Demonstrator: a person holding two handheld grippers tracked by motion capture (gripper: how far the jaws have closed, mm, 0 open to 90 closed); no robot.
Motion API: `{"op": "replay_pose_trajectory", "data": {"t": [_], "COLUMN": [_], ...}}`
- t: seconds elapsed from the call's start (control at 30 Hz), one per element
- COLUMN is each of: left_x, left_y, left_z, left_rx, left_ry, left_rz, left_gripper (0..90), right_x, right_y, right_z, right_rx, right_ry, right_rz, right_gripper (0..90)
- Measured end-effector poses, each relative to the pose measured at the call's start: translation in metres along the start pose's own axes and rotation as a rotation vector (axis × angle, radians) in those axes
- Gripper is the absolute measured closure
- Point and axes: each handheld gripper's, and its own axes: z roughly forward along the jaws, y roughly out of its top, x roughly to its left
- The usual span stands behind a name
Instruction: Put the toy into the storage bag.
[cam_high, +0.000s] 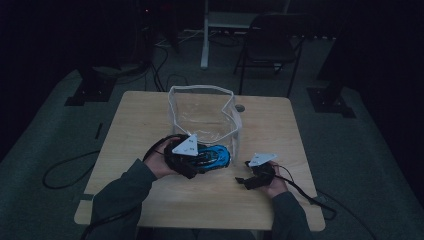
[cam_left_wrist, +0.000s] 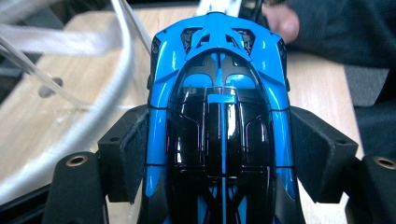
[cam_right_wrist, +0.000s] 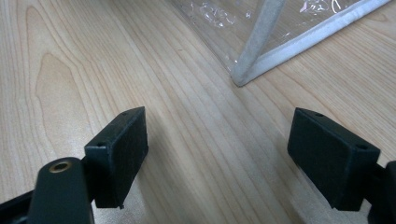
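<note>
The blue toy car (cam_left_wrist: 217, 116) is clamped between the pads of the left gripper (cam_high: 202, 160) just in front of the clear pouch (cam_high: 202, 112) – picked up, not yet placed inside – while the right gripper (cam_right_wrist: 219, 154), near the pouch's corner, is held wide apart with nothing between its jaws

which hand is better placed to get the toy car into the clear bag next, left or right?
Left. The left gripper already clamps the blue toy car between its pads, right beside the clear bag. The right gripper is open with nothing between its jaws, low over the table by the bag's corner.
</note>
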Motion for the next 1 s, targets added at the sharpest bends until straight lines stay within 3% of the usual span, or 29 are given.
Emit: {"op": "replay_pose_trajectory", "data": {"t": [0.43, 0.7, 1.0], "left_x": [0.021, 0.038, 0.062], "left_y": [0.033, 0.045, 0.062], "left_z": [-0.031, -0.030, -0.027], "left_rx": [-0.059, -0.057, -0.077], "left_ry": [0.070, 0.097, 0.148], "left_rz": [-0.017, -0.045, -0.105], "left_gripper": [28.2, 28.2, 28.2], "right_x": [0.000, 0.000, 0.000], "right_y": [0.000, 0.000, 0.000], "right_z": [0.000, 0.000, 0.000], "right_rx": [0.001, 0.001, 0.000], "right_ry": [-0.001, 0.000, -0.001], "right_rz": [0.000, -0.001, -0.001], "right_gripper": [19.7, 19.7, 19.7]}}
